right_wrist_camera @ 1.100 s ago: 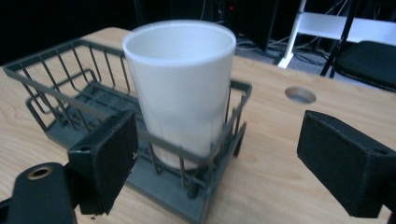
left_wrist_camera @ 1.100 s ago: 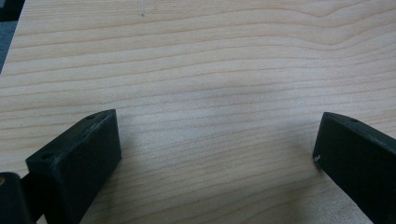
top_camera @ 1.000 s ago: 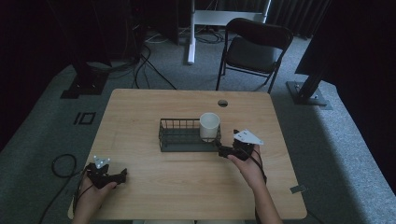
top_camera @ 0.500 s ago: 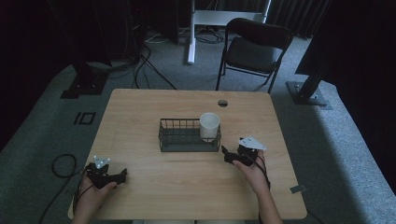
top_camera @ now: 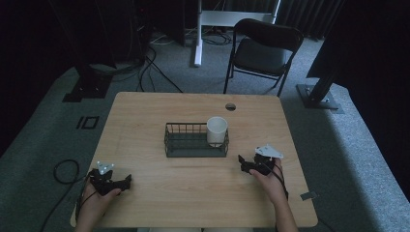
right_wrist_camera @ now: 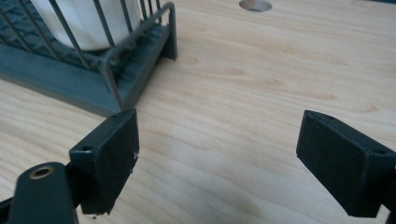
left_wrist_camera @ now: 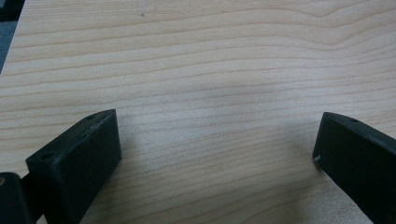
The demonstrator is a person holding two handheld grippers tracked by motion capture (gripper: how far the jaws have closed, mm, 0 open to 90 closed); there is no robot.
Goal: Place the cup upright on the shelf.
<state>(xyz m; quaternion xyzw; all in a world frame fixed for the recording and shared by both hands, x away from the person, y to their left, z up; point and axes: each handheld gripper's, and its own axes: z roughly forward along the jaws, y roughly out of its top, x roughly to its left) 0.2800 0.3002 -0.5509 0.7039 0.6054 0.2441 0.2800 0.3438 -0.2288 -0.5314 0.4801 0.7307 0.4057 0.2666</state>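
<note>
A dark wire basket [top_camera: 193,144] stands in the middle of the wooden table [top_camera: 145,116], and a white cup [top_camera: 216,131] stands upright in its right end. My right gripper [top_camera: 243,163] rests low on the table just right of the basket, open and empty. In the right gripper view the basket's corner [right_wrist_camera: 116,60] and the white cup [right_wrist_camera: 88,23] lie ahead to the left of the open gripper [right_wrist_camera: 217,154]. My left gripper [top_camera: 124,181] sits near the table's front left corner, open, with bare wood between its jaws in the left gripper view, gripper [left_wrist_camera: 215,154].
A round cable hole [top_camera: 230,106] is in the table top behind the basket. A black folding chair [top_camera: 261,50] stands on the carpet beyond the far edge. Cables [top_camera: 63,169] lie on the floor at the left.
My right gripper has drawn back from the basket toward the front right and lowered to the table. The left gripper has stayed put.
</note>
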